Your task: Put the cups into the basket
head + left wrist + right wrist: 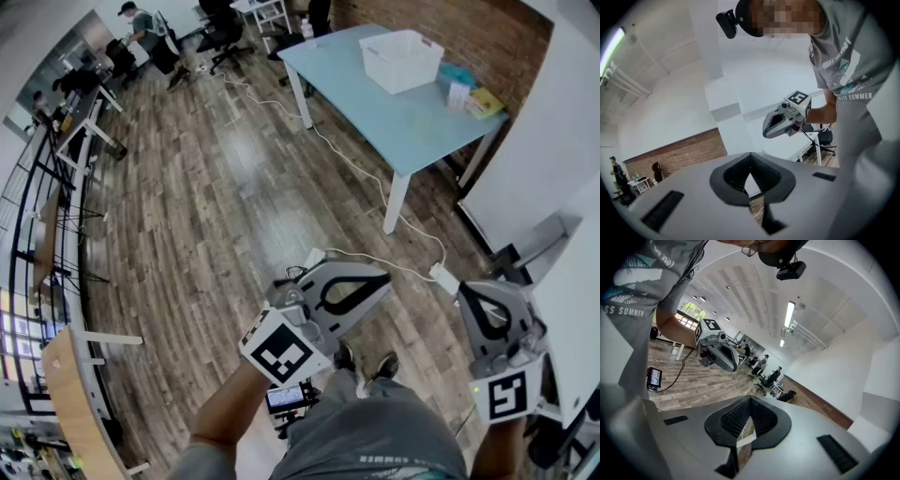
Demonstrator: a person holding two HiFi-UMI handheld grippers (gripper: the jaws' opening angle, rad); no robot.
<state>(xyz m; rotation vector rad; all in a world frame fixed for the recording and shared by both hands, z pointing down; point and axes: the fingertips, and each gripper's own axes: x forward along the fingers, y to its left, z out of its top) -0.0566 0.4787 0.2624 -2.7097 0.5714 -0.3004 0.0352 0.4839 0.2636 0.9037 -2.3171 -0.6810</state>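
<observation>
A white basket (pixel 394 70) stands on a light blue table (pixel 394 127) far off at the top of the head view. Beside it lie small teal, white (pixel 457 94) and yellow items, too small to tell whether any are cups. Both grippers hang close to the person's body, well away from the table. My left gripper (pixel 380 279) (pixel 750 171) is shut with nothing between its jaws. My right gripper (pixel 467 295) (pixel 750 416) is also shut and empty. Each gripper view shows the other gripper in the air: the right one (pixel 785 119) and the left one (pixel 719 352).
A white cable (pixel 356 169) runs over the wooden floor from the table to a power strip (pixel 443 278). White partitions (pixel 553 141) stand at the right. Desks, chairs and people (pixel 141 28) fill the far left. A small screen (pixel 286 397) hangs at the person's waist.
</observation>
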